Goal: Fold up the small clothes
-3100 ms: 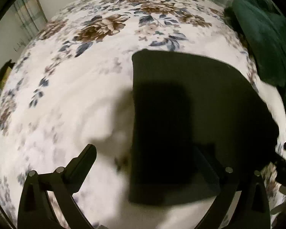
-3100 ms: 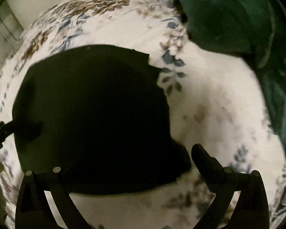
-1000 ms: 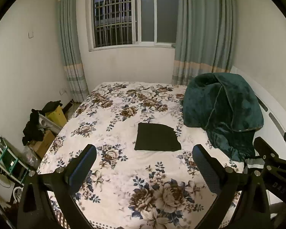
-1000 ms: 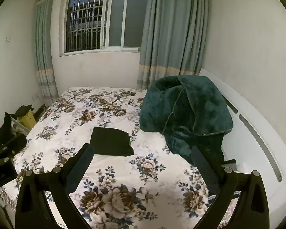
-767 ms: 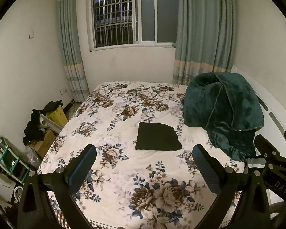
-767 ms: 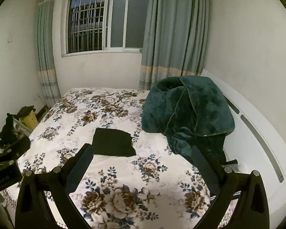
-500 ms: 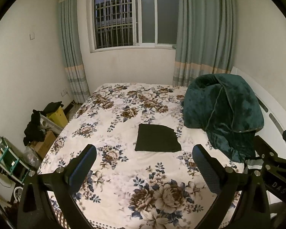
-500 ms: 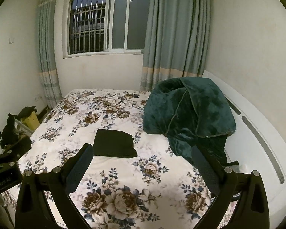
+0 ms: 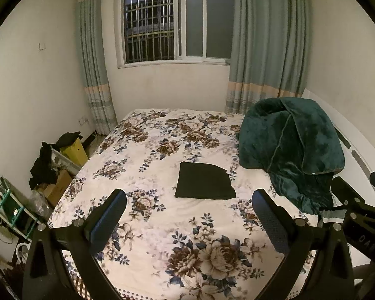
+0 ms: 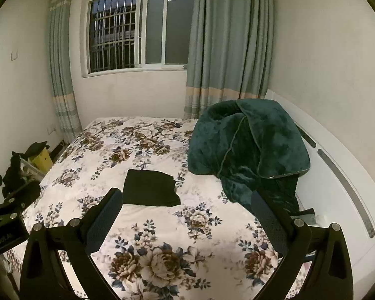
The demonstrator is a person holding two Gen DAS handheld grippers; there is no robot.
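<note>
Lying flat near the middle of the floral bedspread (image 9: 162, 227), a small dark garment (image 9: 204, 185) is seen, folded into a compact rectangle with one notched corner on its far right side. No gripper touches it. The left gripper (image 9: 189, 207) is held well back from the bed and above its near edge, with its two fingers spread wide and nothing between them. The right gripper (image 10: 185, 206) is held in the same manner, fingers spread wide, nothing grasped. In the right wrist view the garment (image 10: 150, 188) is seen just beyond the tip of the left-hand finger; in the left wrist view it appears between the two fingers, farther away.

A dark green plush blanket (image 9: 291, 147) is heaped on the right side of the bed, against the white headboard (image 10: 337, 175), near the garment but not touching it. Behind the bed a barred window (image 9: 175, 22) is framed by grey-green curtains (image 9: 267, 45). On the floor at the left a yellow box (image 9: 75, 151), a cardboard box (image 9: 57, 187) and dark clothes (image 9: 43, 167) are piled. Part of the other gripper is visible at the edge of each view.
</note>
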